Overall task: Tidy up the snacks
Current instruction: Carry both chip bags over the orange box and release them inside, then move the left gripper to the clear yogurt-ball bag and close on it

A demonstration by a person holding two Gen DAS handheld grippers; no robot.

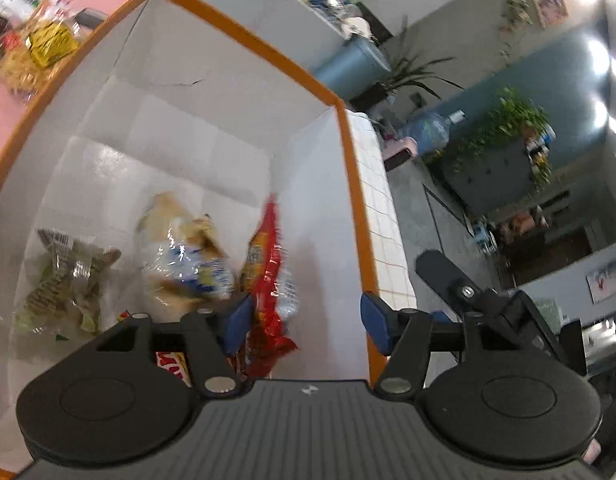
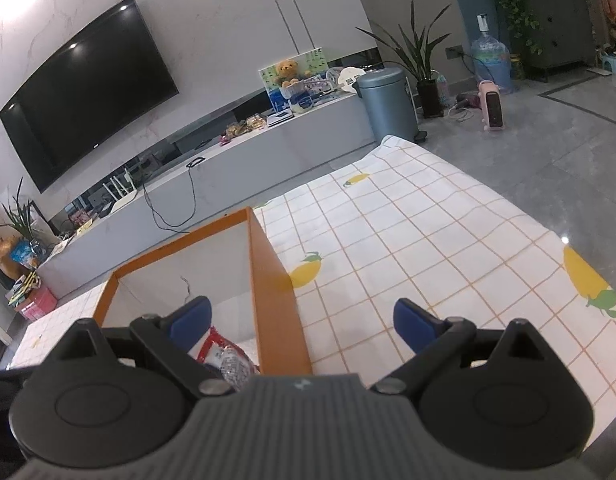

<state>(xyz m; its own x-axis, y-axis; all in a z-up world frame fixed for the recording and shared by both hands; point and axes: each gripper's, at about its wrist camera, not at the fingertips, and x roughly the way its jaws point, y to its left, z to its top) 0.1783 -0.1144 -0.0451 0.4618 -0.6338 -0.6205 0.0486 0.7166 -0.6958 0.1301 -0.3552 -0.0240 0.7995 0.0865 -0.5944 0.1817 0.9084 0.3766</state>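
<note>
A white box with an orange rim stands on a checked tablecloth. Inside lie a clear packet of green snacks, a pale bready packet with a blue label and a blurred red packet leaning by the right wall. My left gripper hovers over the box with its jaws open; the red packet is beside the left pad, not pinched. My right gripper is open and empty above the box's right wall, where the red packet shows below.
More snack bags, one with a yellow label, lie on a pink surface beyond the box. A red and yellow wrapper peeks out under my left gripper. Beyond the table are a grey TV console, a bin and potted plants.
</note>
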